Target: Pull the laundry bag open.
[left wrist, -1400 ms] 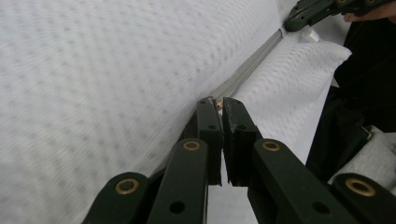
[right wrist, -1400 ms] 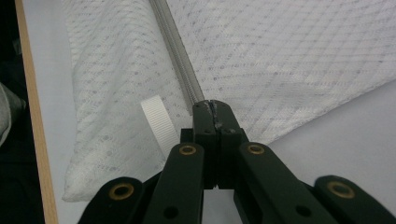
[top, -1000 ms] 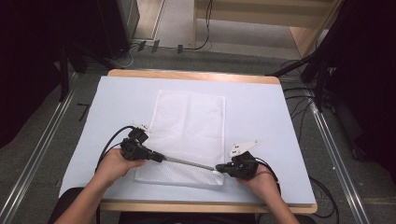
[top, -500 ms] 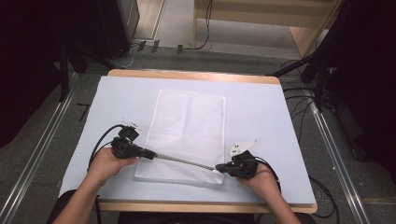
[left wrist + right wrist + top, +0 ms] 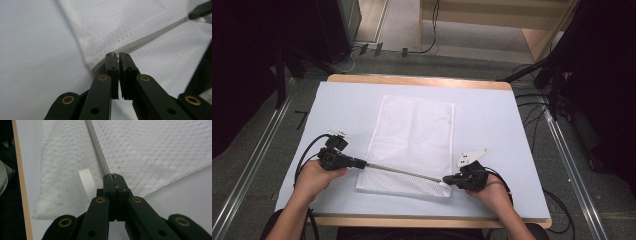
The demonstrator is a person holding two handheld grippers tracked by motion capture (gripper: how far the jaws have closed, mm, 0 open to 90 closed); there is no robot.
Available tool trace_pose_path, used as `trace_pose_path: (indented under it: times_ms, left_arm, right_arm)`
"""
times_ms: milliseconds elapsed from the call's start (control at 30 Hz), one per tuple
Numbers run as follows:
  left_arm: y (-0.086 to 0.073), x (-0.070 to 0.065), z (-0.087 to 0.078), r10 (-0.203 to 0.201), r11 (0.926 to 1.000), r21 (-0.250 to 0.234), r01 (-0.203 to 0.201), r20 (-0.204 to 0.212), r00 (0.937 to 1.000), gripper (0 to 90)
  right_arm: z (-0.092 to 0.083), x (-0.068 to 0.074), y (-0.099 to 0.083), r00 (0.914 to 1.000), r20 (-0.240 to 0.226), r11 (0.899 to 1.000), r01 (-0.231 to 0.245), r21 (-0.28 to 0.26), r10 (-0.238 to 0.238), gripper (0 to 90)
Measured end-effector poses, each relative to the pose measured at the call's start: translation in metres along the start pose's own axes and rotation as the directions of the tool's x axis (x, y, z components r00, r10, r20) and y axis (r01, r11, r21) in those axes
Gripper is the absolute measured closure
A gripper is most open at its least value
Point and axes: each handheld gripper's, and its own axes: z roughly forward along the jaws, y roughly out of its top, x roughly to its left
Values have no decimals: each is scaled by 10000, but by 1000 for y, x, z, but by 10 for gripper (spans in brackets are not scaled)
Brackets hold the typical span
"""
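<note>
While the mesh bag lies flat mid-table, the left gripper is pinched on the zipper at the bag's near-left corner, and the right gripper is clamped on the zipper's other end, zipper stretched between them.

Wooden-edged table under a pale blue sheet, white mesh bag lying flat at its middle

One white mesh bag; one zipper; one white loop; two grippers; one table.
</note>
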Motion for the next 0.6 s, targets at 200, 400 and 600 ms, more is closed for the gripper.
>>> trace_pose_path:
  times_ms: [200,400,600]
  left_arm:
    - [-6,12,-3,-195,9997,-112,198,199,9996,879]
    - [-10,15,-5,-436,9982,-380,459,583,9973,877]
    - [-17,9,-7,-313,9986,-412,333,482,9983,875]
  right_arm:
    - [1,-1,2,9999,-84,10000,61,63,-60,900]
    - [1,0,5,9999,5,9996,158,231,-159,900]
    - [-2,-3,4,9994,348,9997,6,241,-14,900]
